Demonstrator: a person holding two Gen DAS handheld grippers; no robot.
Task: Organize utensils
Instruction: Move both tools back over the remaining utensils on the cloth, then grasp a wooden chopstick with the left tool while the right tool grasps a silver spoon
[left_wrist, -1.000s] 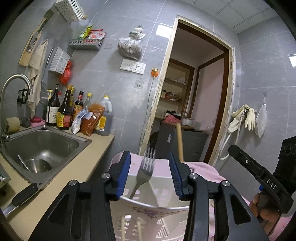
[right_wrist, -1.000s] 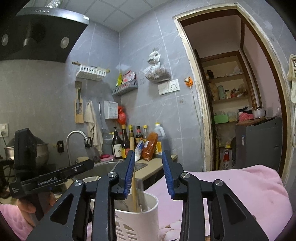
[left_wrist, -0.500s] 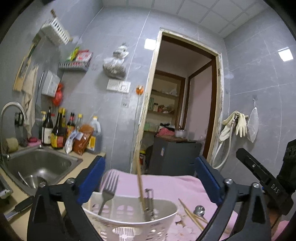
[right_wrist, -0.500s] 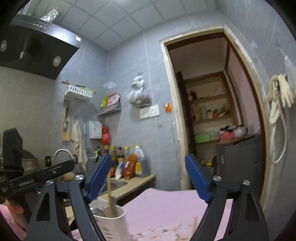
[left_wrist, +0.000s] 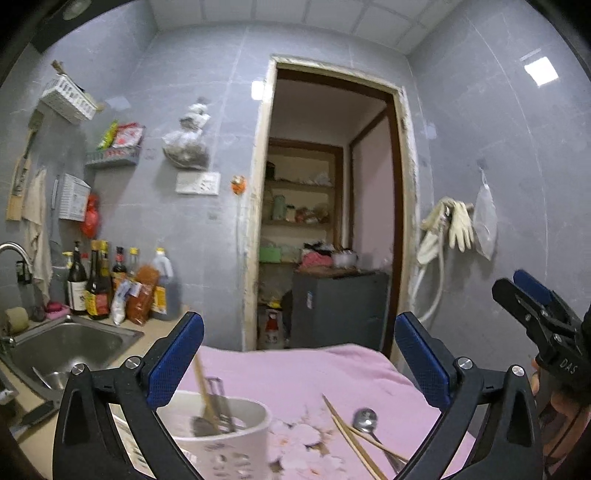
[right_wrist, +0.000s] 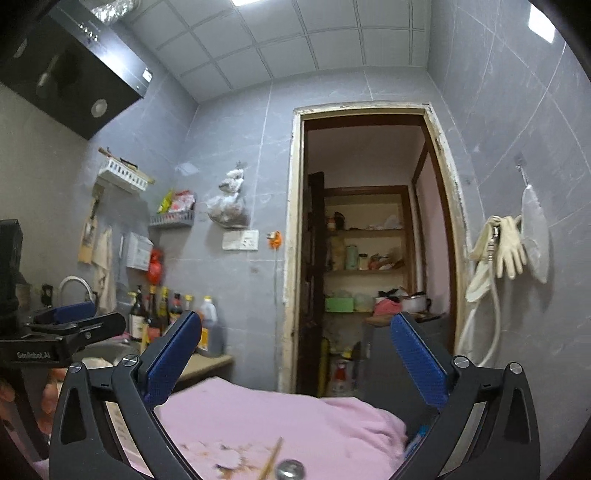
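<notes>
A white utensil holder (left_wrist: 218, 435) stands on the pink cloth (left_wrist: 314, 376) at the lower left, with a wooden chopstick (left_wrist: 201, 380) and metal utensils standing in it. To its right a pair of chopsticks (left_wrist: 351, 435) and a spoon (left_wrist: 365, 419) lie on the cloth. My left gripper (left_wrist: 298, 325) hovers behind and above the holder, jaws opening wide, nothing between them. My right gripper (right_wrist: 295, 321) is likewise opening and empty, above a chopstick tip (right_wrist: 273, 458) and the spoon (right_wrist: 291, 470). Each gripper also shows at the edge of the other's view.
A steel sink (left_wrist: 66, 343) with a tap sits at the left, a knife (left_wrist: 37, 413) on its counter edge and sauce bottles (left_wrist: 110, 288) behind. Beyond the cloth are an open doorway (left_wrist: 332, 221) and a dark cabinet (left_wrist: 340, 306). Gloves (left_wrist: 454, 225) hang on the right wall.
Both grippers went from nearly shut around a fork and a chopstick over the holder to wide open. Both drew back and up; the utensils stay in the holder.
</notes>
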